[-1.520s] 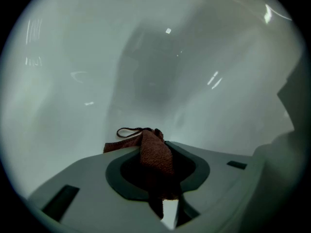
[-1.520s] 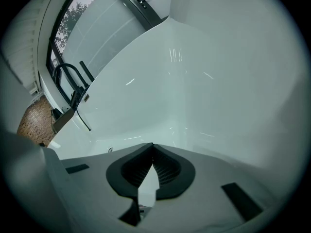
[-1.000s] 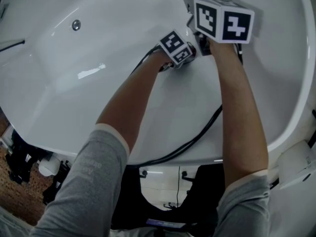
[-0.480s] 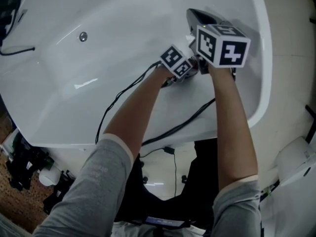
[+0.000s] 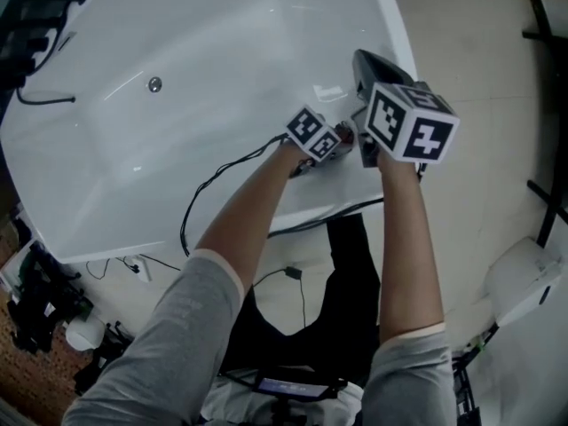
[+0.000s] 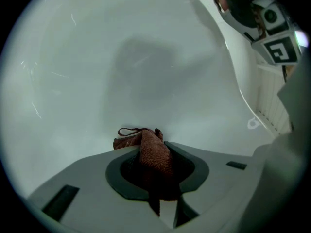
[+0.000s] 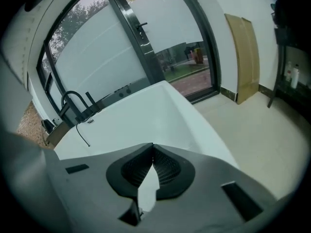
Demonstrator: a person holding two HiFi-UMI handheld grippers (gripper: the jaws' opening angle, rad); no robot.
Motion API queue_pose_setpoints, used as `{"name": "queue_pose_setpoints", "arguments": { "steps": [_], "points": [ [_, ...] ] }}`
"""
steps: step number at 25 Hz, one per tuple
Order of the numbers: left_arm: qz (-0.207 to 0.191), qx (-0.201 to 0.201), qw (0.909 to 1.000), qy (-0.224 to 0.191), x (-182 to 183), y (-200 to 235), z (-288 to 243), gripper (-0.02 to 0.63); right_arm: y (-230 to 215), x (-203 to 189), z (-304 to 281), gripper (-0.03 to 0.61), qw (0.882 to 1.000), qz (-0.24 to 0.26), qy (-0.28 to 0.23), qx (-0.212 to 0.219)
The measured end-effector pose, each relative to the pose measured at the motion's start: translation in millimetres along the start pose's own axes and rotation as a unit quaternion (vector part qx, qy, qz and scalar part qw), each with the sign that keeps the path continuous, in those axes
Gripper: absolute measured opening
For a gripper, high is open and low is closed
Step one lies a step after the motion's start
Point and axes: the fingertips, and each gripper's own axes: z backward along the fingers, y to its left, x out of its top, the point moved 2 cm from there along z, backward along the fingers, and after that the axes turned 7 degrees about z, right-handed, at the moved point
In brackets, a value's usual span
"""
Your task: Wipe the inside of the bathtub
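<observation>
The white bathtub (image 5: 177,149) fills the upper left of the head view. My left gripper (image 5: 319,138) is low inside the tub by its right end wall, with the jaws hidden under the marker cube. In the left gripper view that gripper (image 6: 146,141) is shut on a brown cloth (image 6: 154,154), whose bunched end touches the tub's smooth inner wall (image 6: 146,72). My right gripper (image 5: 366,65) is held higher, over the tub's right rim. In its own view the right gripper (image 7: 152,148) is shut, with nothing between the pads, and points along the tub (image 7: 146,110).
A black cable (image 5: 222,174) trails from the left gripper over the tub's near rim to the floor. A round metal fitting (image 5: 155,83) sits on the far tub wall, and a dark faucet (image 7: 73,102) stands at the far end. Glass doors (image 7: 146,38), a leaning board (image 7: 245,57) and tiled floor (image 5: 479,43) lie beyond.
In the head view the tub has slid up and to the left as the view drew back. Both grippers now sit at the tub's right end, the right one over the rim.
</observation>
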Motion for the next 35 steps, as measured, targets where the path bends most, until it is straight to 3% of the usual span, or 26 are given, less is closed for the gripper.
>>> {"name": "queue_pose_setpoints", "arguments": {
  "steps": [6,13,26,30,35],
  "points": [
    [-0.006,-0.002,1.0000,-0.005,13,-53,10,0.086,-15,12,65,0.002,0.999,-0.024,-0.016,-0.024],
    [-0.008,0.001,1.0000,-0.001,25,-99,21,0.086,-30,25,126,0.002,0.999,0.000,-0.021,-0.042],
    [0.003,0.015,0.9998,-0.012,33,-147,35,0.086,-68,33,202,0.002,0.998,-0.002,-0.032,-0.047],
    [-0.022,0.023,0.9991,-0.027,37,-161,49,0.094,-60,40,218,0.002,0.999,0.006,-0.034,-0.042],
    [-0.076,0.060,0.9924,-0.077,35,-193,82,0.097,-45,44,245,0.002,0.998,0.005,-0.042,-0.042]
  ]
}}
